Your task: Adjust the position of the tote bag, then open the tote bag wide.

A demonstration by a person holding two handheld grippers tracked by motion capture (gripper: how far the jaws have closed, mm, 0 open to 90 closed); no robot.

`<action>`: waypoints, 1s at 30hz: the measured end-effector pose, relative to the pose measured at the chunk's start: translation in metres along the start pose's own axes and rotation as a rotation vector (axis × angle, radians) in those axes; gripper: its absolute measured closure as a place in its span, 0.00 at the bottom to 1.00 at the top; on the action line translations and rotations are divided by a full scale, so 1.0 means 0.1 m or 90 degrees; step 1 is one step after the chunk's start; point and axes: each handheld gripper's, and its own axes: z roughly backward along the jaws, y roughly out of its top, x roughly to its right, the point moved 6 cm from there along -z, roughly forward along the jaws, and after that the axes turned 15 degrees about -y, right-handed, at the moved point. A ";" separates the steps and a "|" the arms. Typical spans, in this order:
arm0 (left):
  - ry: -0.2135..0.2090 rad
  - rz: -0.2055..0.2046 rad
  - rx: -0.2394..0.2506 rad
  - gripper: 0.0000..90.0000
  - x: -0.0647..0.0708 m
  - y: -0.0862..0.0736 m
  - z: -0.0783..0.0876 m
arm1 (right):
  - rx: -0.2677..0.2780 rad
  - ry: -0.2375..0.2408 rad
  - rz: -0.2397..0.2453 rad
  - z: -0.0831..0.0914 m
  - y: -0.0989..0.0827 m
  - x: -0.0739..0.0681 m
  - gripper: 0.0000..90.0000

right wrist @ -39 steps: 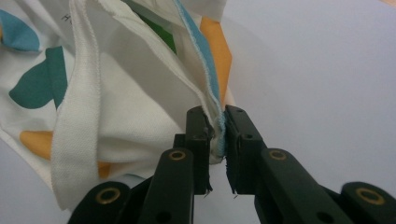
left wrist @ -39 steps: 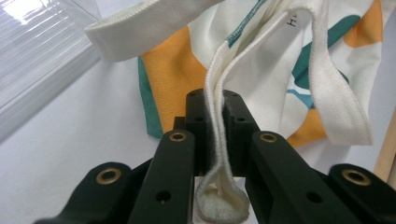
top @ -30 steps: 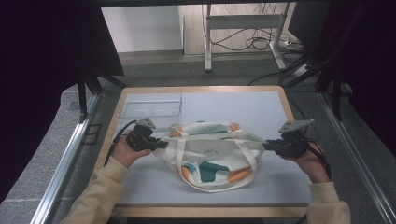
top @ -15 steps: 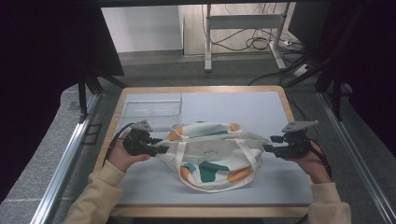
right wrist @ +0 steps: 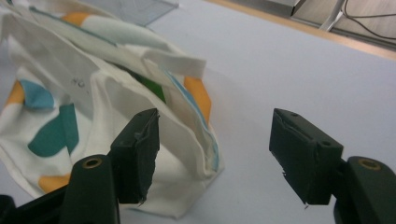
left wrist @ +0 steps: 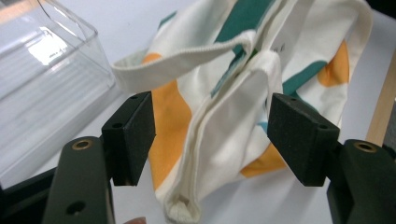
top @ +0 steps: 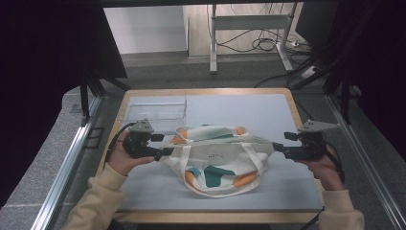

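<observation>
both my tongs, left (top: 165, 144) and right (top: 279, 144), just spread off the tote bag (top: 218, 158); unsupported, it may slump, seemingly.

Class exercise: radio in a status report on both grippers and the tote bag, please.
Left gripper and right gripper: jaws just opened, pads off the cloth. Tote bag slumped on the mat, one end between each pair of jaws. Clear tray behind, apart.

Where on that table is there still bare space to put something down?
Free: the far right mat, between the clear tray and the table's right edge, and the near strip in front of the tote bag. Crowded: the middle, bag flanked by both grippers.
</observation>
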 end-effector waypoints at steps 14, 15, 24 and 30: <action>-0.008 -0.005 0.025 0.38 -0.08 0.23 -0.05 | 0.019 0.051 0.034 -0.09 0.31 -0.38 0.38; -0.013 -0.004 0.025 0.39 -0.08 0.25 -0.07 | 0.019 0.057 0.039 -0.11 0.34 -0.41 0.38; -0.039 -0.024 0.001 0.44 -0.14 0.45 -0.27 | 0.017 0.086 0.065 -0.23 0.42 -0.63 0.38; -0.055 -0.033 -0.018 0.44 -0.12 0.50 -0.42 | 0.022 0.087 0.061 -0.20 0.42 -0.63 0.39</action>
